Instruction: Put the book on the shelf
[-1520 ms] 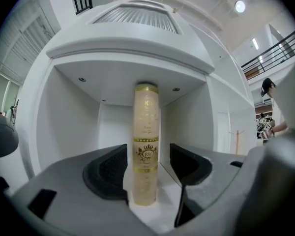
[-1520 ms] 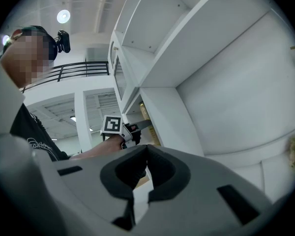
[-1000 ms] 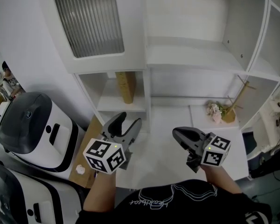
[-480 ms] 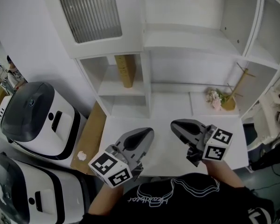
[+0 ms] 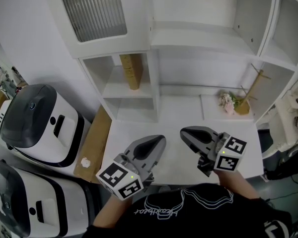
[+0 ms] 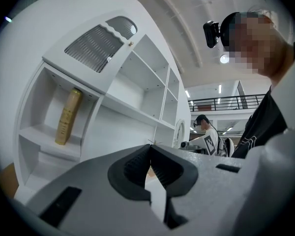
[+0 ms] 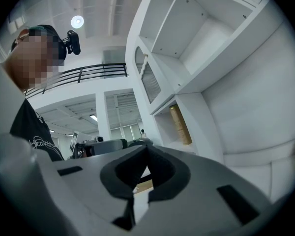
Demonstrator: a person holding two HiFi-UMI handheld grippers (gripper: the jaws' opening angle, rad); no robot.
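A tan book (image 5: 132,71) stands upright in the upper left cubby of the white shelf unit (image 5: 154,90); it also shows in the left gripper view as the book (image 6: 68,116) and in the right gripper view as the book (image 7: 180,124). Both grippers hover low over the white desk (image 5: 176,115), well short of the shelf and away from the book. My left gripper (image 5: 156,142) is shut with nothing in it; its tips (image 6: 150,149) meet. Beside it, my right gripper (image 5: 186,133) is also shut and empty, and its tips (image 7: 146,150) meet too.
Two white-and-black rounded machines (image 5: 37,128) stand at the left, with a brown cardboard strip (image 5: 92,145) between them and the desk. A small bunch of pink flowers (image 5: 227,103) and a wooden stick stand (image 5: 244,105) sit at the back right. A ribbed-glass cabinet door (image 5: 94,11) hangs above the book.
My left gripper's jaws went from open to shut, and it dropped back toward the desk's near edge. The right gripper has barely moved.
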